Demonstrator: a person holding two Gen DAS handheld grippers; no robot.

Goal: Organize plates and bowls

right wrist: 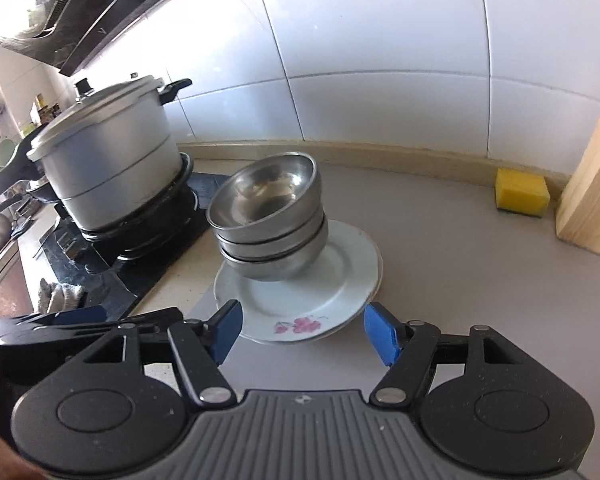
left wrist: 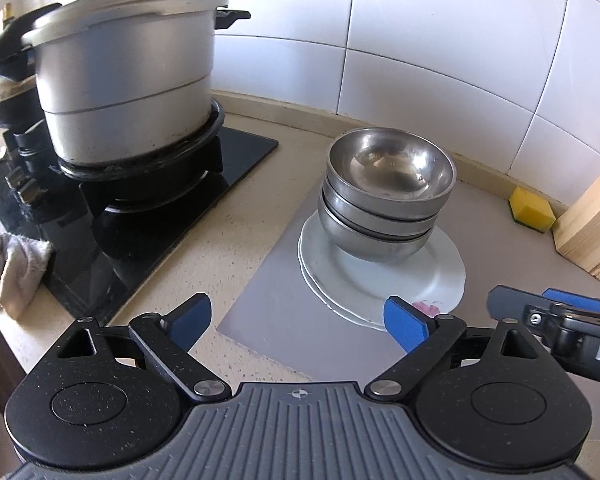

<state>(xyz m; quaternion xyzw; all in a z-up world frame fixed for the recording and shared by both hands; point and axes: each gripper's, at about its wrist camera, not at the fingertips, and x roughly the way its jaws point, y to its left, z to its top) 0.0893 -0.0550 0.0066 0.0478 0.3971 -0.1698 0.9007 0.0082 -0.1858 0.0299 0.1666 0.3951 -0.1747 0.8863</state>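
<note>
Hovering with both claws released: the left claw and right claw face the stacked bowls sitting on the plates on the desk. Stacking looks finished, perhaps; otherwise next means gripping a plate's rim

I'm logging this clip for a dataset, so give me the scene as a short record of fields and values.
setting: kitchen counter beside a gas stove
bowls: three steel bowls nested, upright
plates: white plates stacked under the bowls, pink flower on the top one
mat: grey mat under the plates
stove: lidded pressure cooker
other: yellow sponge, wooden board, cloth
left gripper: open, empty
right gripper: open, empty
</note>
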